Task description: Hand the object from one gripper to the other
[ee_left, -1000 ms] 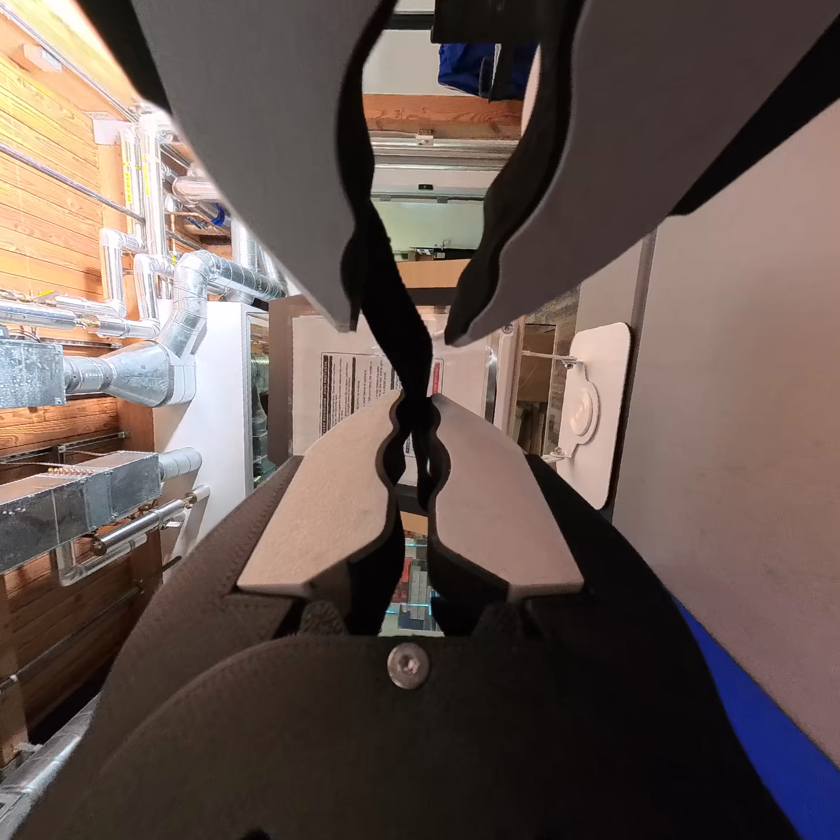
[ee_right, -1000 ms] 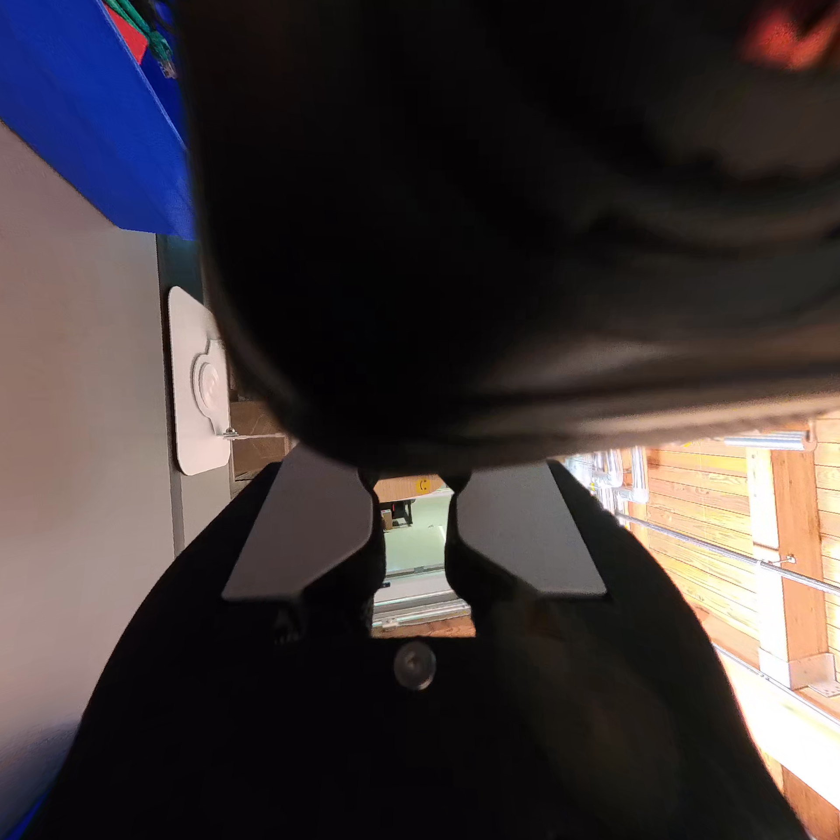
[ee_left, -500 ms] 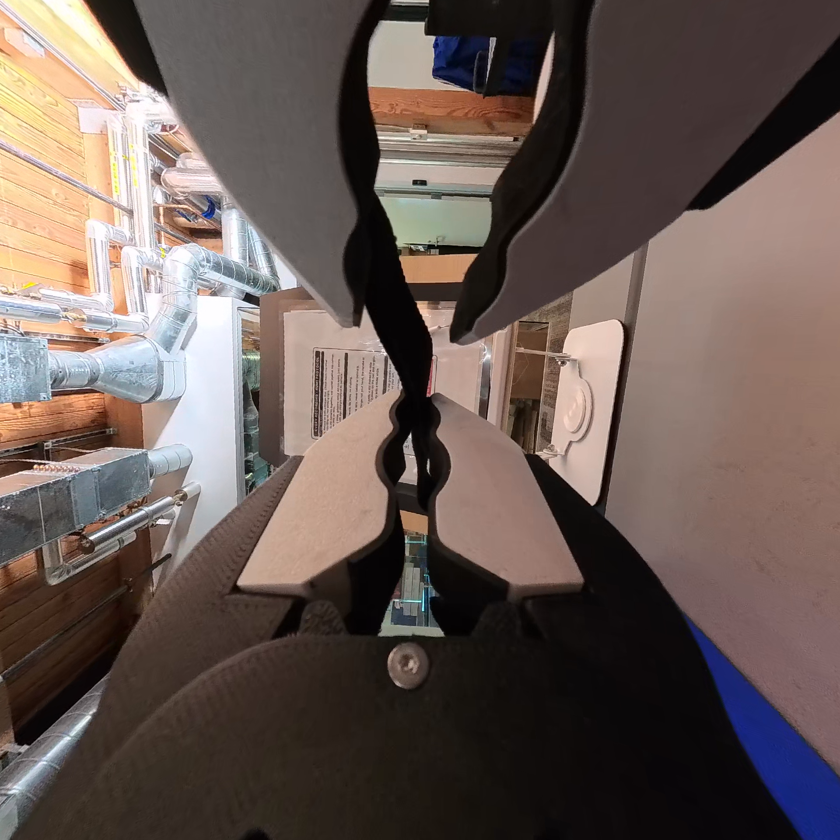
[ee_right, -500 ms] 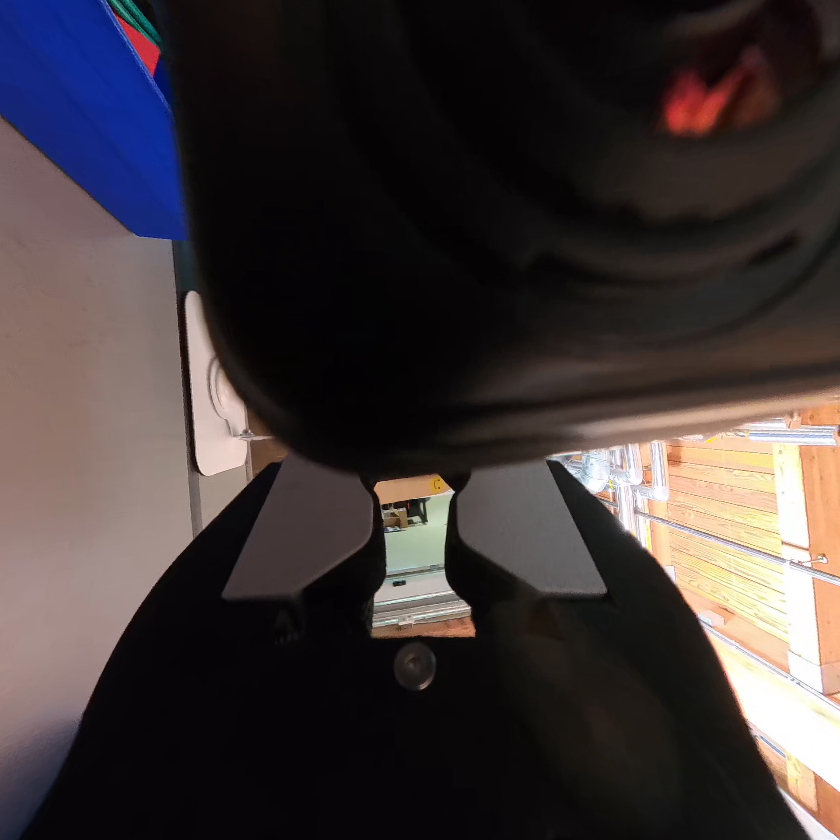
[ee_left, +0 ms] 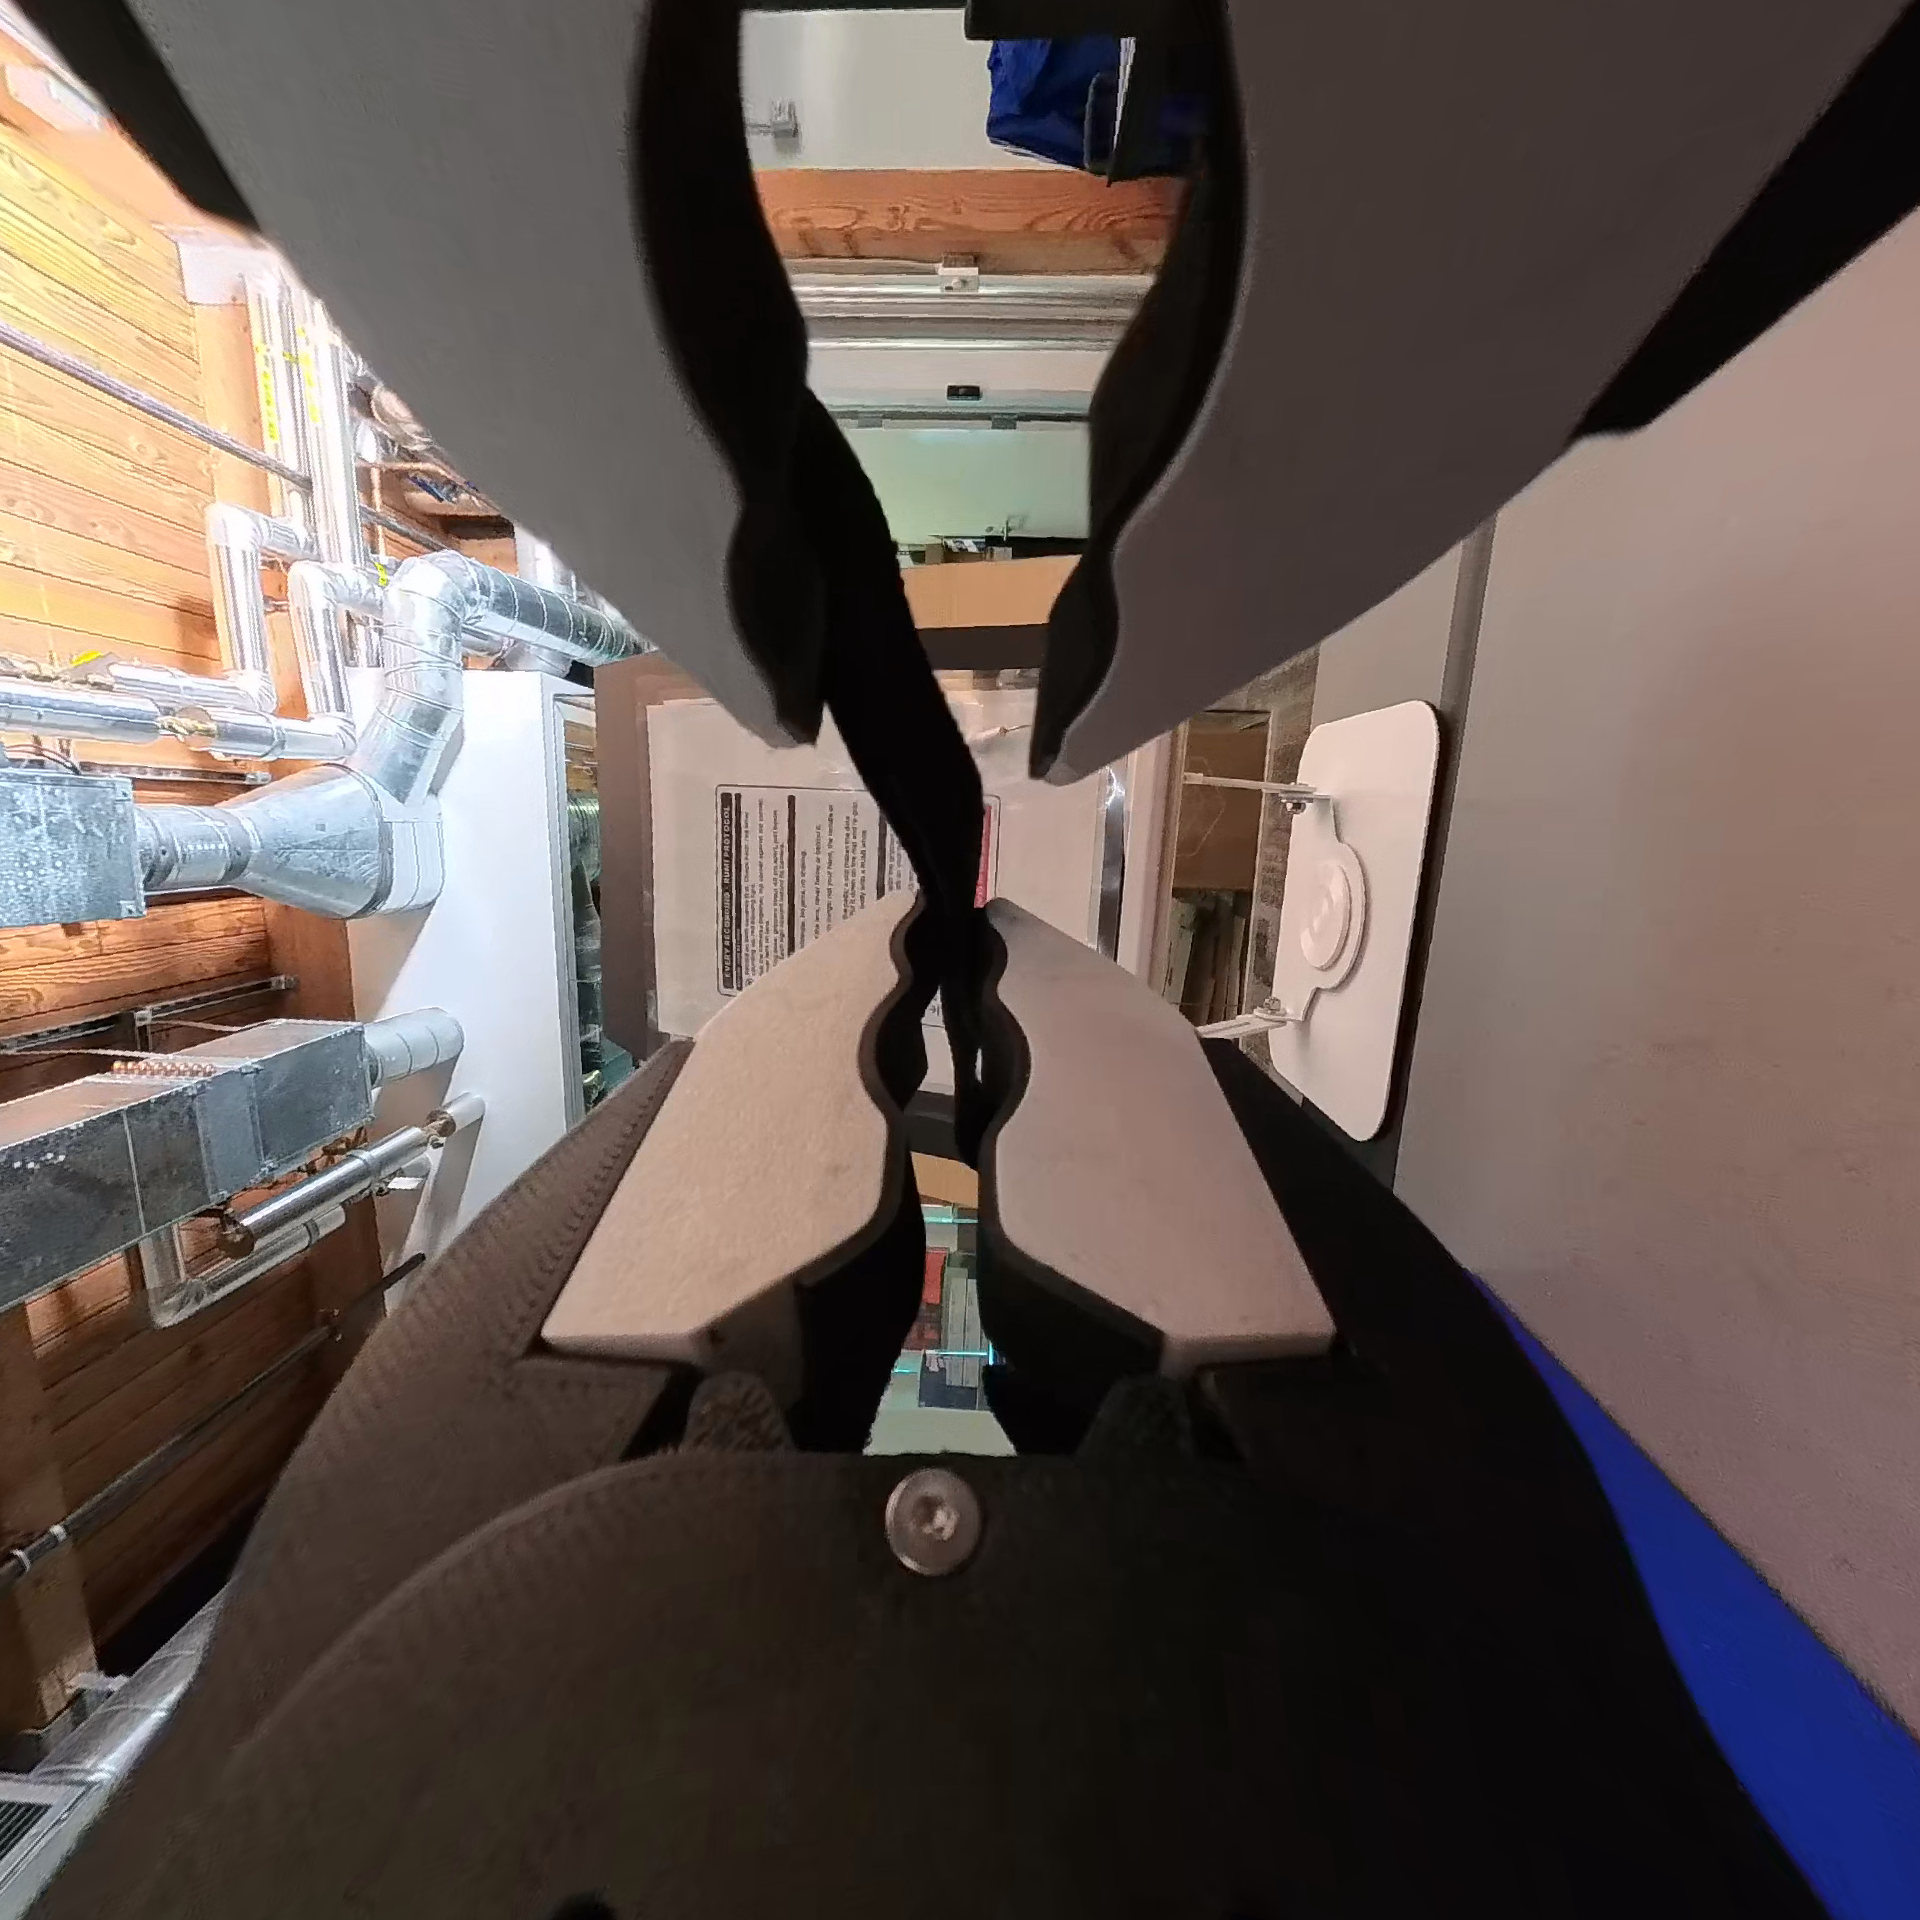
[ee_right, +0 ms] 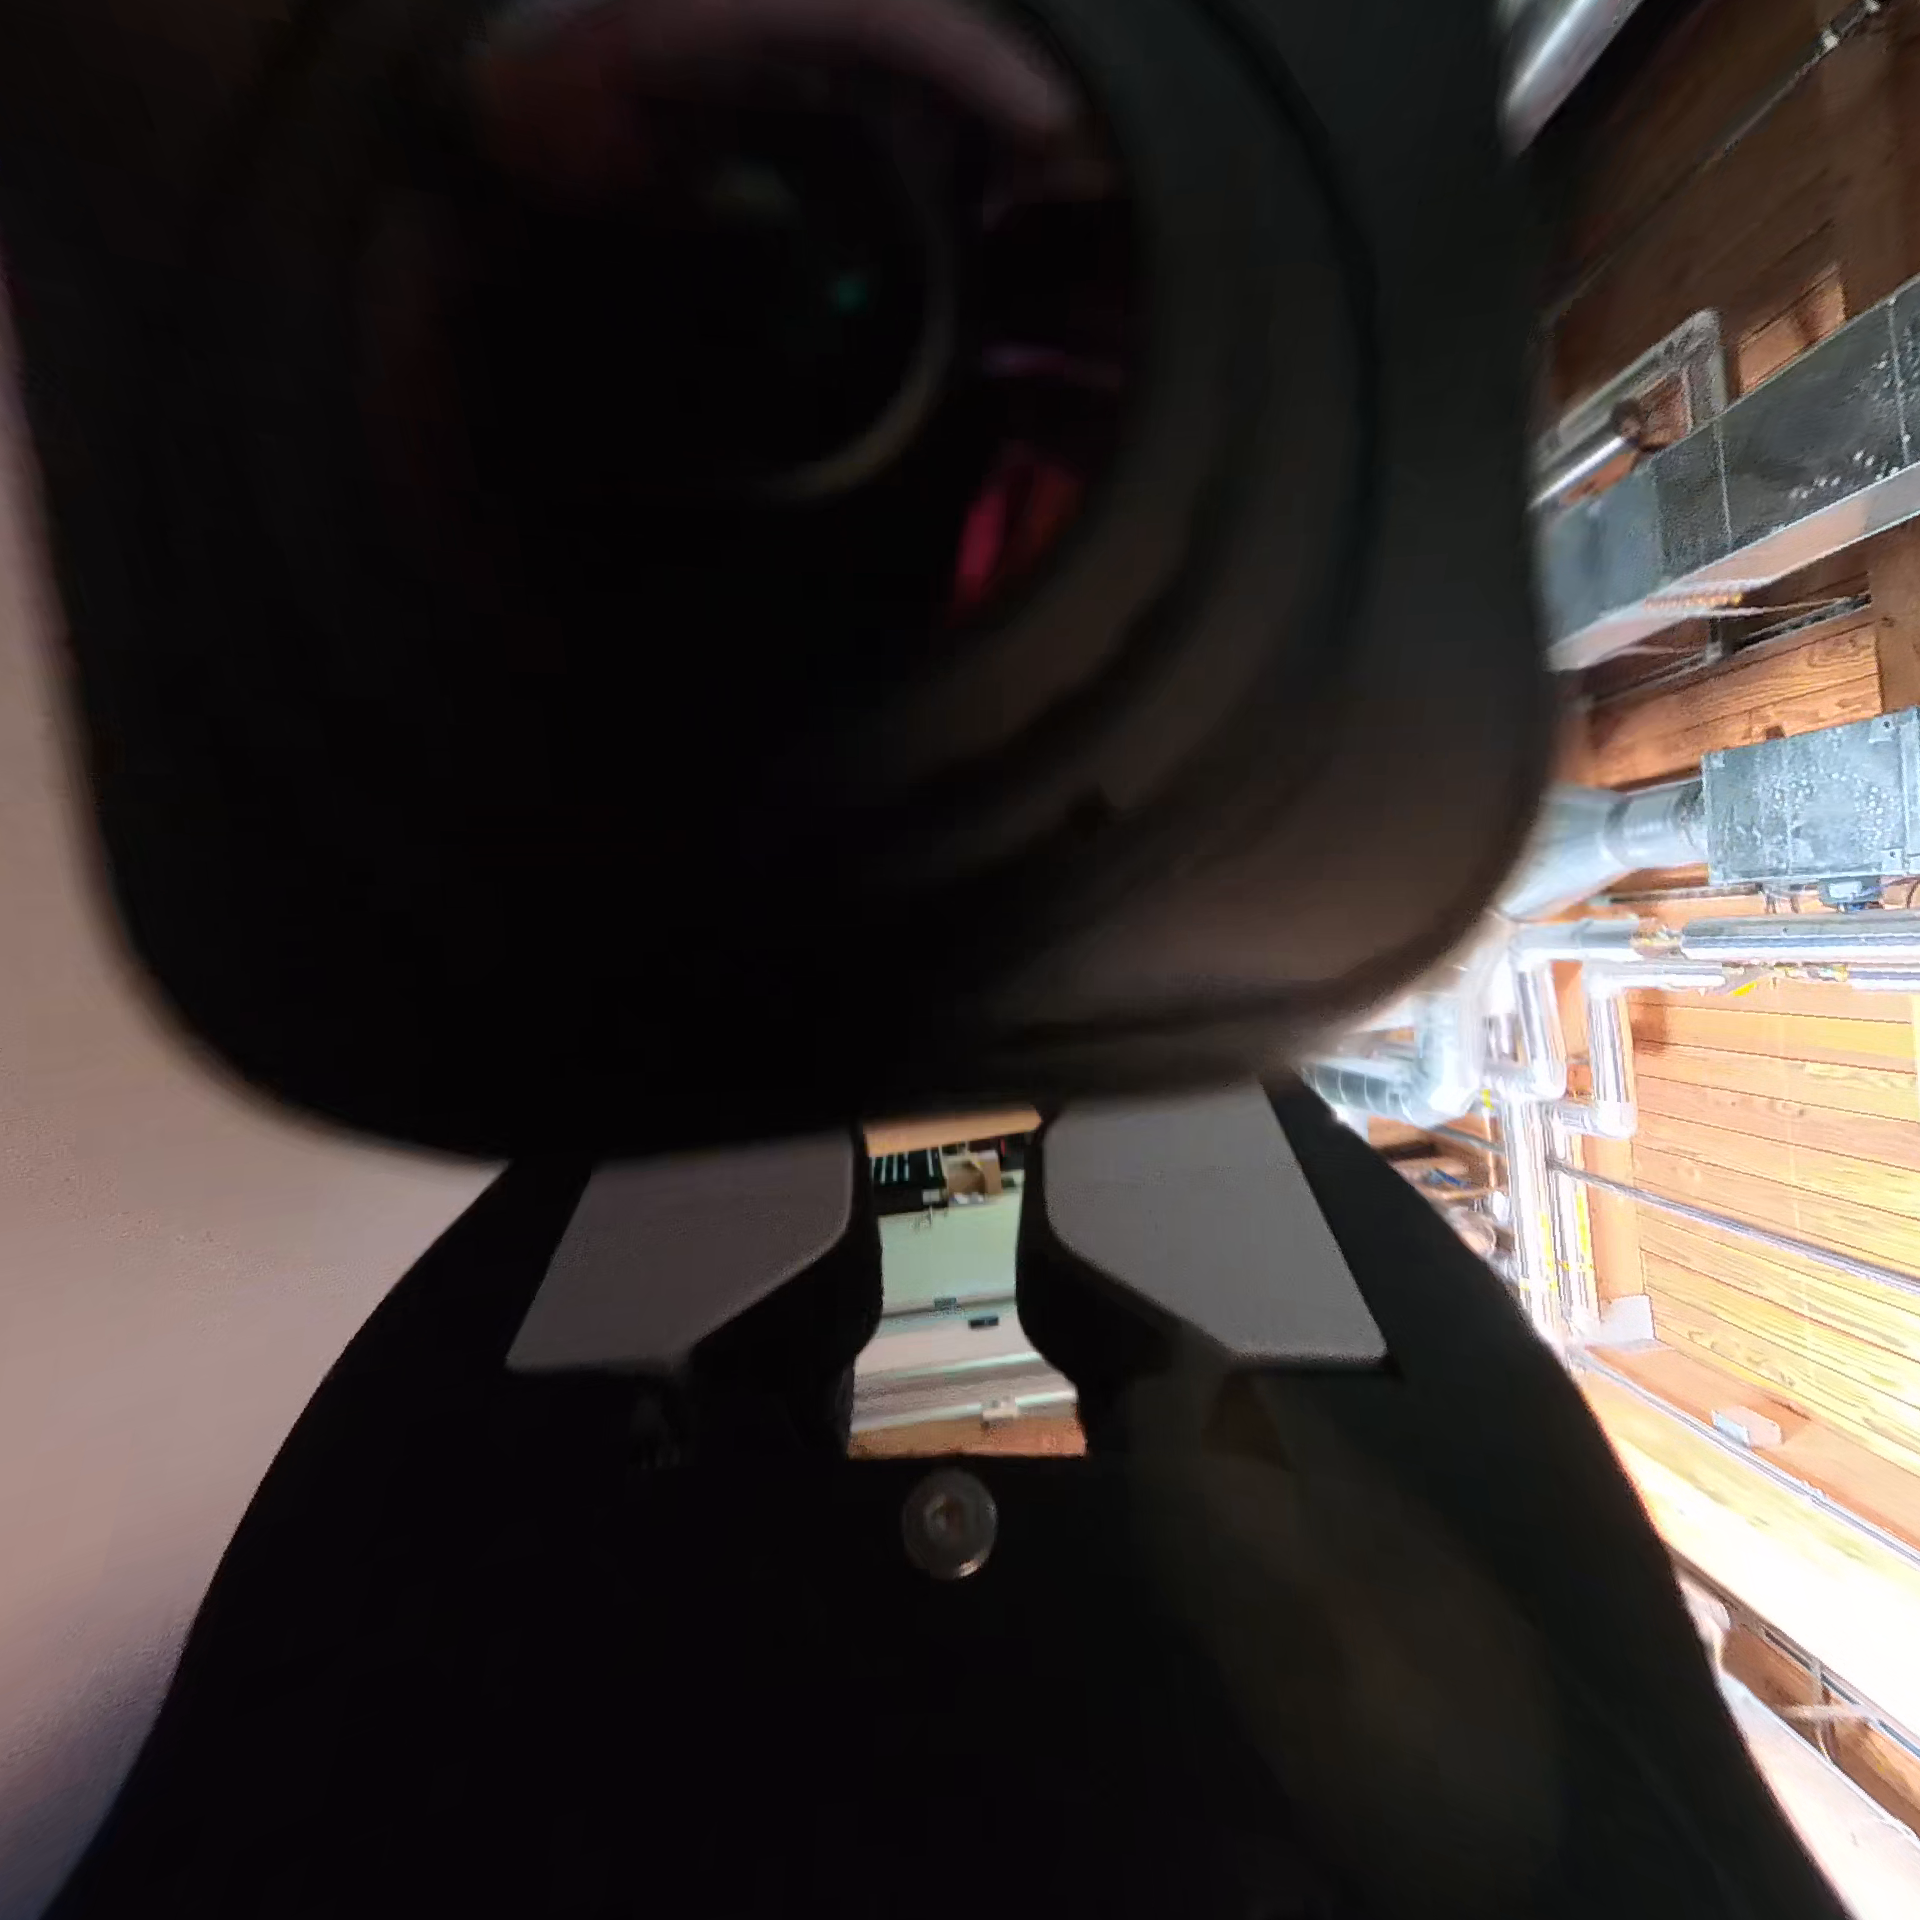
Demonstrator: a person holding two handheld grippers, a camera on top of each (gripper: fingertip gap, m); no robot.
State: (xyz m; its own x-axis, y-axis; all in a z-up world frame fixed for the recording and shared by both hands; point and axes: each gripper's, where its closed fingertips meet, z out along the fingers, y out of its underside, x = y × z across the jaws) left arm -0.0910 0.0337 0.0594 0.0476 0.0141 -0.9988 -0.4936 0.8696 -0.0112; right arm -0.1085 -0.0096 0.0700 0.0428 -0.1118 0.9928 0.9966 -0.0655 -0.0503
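Note:
A black strap (ee_left: 883,675) is the object. In the left wrist view my left gripper (ee_left: 951,920) is shut on the strap's lower end. The strap twists upward and passes between the fingers of my right gripper (ee_left: 914,748), which points toward me from the top. Its jaws stand apart, and the strap lies along one finger's inner pad. In the right wrist view the left gripper's black camera body (ee_right: 675,520) fills the upper frame and hides my right fingertips and the strap. Only the bases of the right fingers (ee_right: 1195,1257) show, set apart.
A grey wall (ee_left: 1683,935) with a white mounting plate (ee_left: 1351,914) is at the right. Silver ducts and pipes (ee_left: 312,831) run along wooden boards at the left. A blue surface (ee_left: 1714,1610) lies at lower right. A white paper sign (ee_left: 769,883) hangs behind the fingertips. Spacing between my two grippers at the tips: around 5 cm.
Both grippers have shifted a little against the room. In the right wrist view the left gripper's camera body has swung across and its lens now faces me. The hold on the strap is unchanged.

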